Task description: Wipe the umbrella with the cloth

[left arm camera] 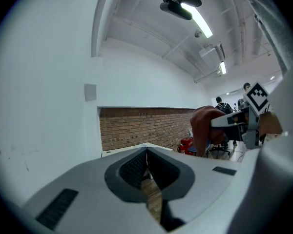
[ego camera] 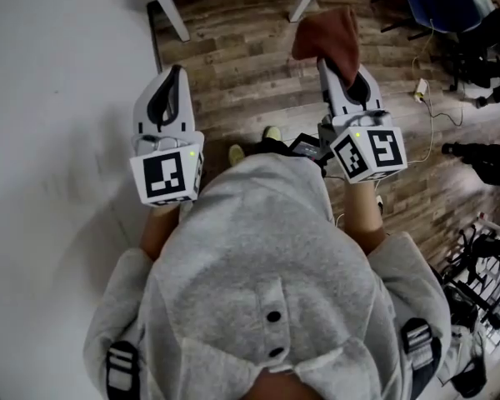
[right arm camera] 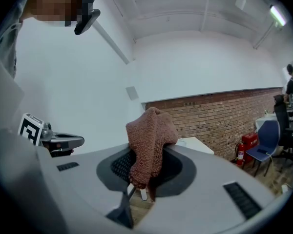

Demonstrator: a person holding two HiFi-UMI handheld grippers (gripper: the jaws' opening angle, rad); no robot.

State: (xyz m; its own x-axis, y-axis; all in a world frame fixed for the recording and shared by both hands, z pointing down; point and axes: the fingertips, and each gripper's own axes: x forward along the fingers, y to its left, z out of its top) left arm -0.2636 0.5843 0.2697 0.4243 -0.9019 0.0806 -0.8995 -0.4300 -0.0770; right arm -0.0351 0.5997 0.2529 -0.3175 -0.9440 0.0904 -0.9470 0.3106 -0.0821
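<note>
A reddish-brown cloth [ego camera: 329, 40] is bunched at the tip of my right gripper [ego camera: 340, 67], which is shut on it; in the right gripper view the cloth [right arm camera: 149, 145] stands up from between the jaws and droops over them. My left gripper [ego camera: 177, 75] is shut with nothing in it, held level beside the white wall; its jaws meet in the left gripper view [left arm camera: 147, 155]. From that view the right gripper [left arm camera: 232, 123] with the cloth [left arm camera: 205, 130] shows at the right. No umbrella is in any view.
A white wall [ego camera: 58, 98] runs along the left. White table legs [ego camera: 171, 11] stand ahead on the wooden floor [ego camera: 250, 82]. Cables and dark gear [ego camera: 483, 73] lie at the right. A brick wall [right arm camera: 219, 116], a blue chair [right arm camera: 263, 145] and a fire extinguisher [right arm camera: 248, 143] stand farther off.
</note>
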